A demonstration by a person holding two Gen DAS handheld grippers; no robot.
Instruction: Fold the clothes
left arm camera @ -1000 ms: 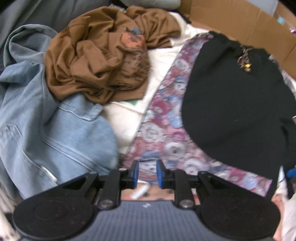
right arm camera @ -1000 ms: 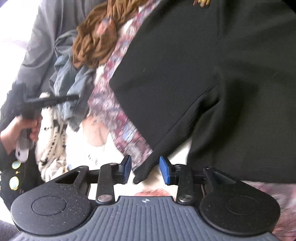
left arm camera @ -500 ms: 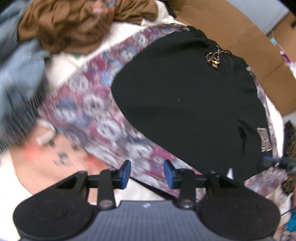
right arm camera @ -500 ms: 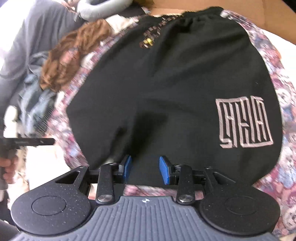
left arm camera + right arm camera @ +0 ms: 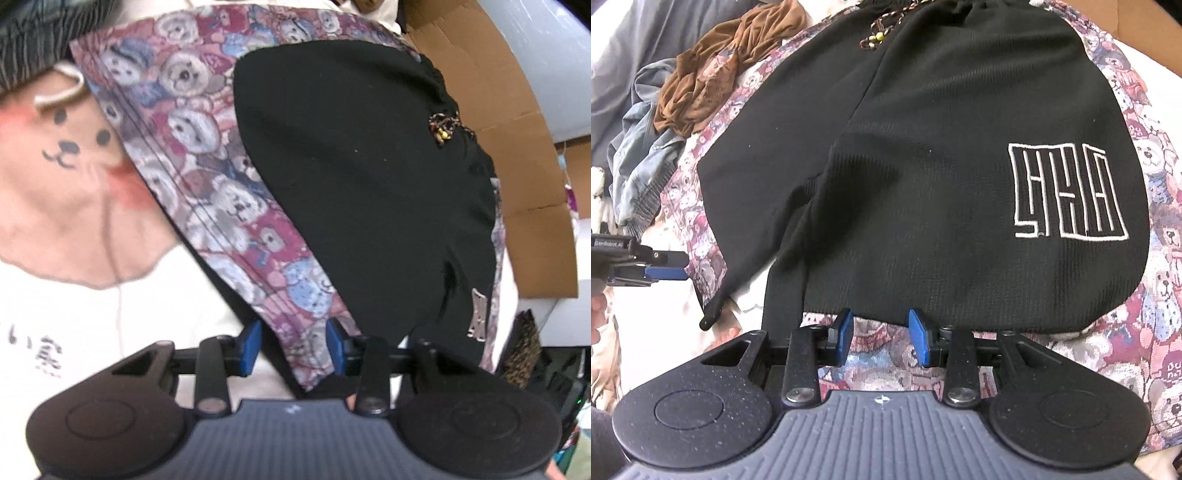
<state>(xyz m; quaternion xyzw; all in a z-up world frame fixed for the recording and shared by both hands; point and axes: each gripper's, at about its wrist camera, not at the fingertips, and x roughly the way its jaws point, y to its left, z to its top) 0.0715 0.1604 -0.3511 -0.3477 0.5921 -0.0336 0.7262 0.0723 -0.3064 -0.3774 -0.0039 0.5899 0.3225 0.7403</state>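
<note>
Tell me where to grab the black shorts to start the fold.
Grip the black shorts at the near leg hems, coming in low from the hem side. They lie flat on the teddy-bear cloth, and the hem edge sits just ahead of the open right gripper; the left gripper is near the other leg.

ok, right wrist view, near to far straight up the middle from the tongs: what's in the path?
Right tongs, open → teddy-bear print fabric → hem of the black shorts → beaded drawstring at the waistband.
</note>
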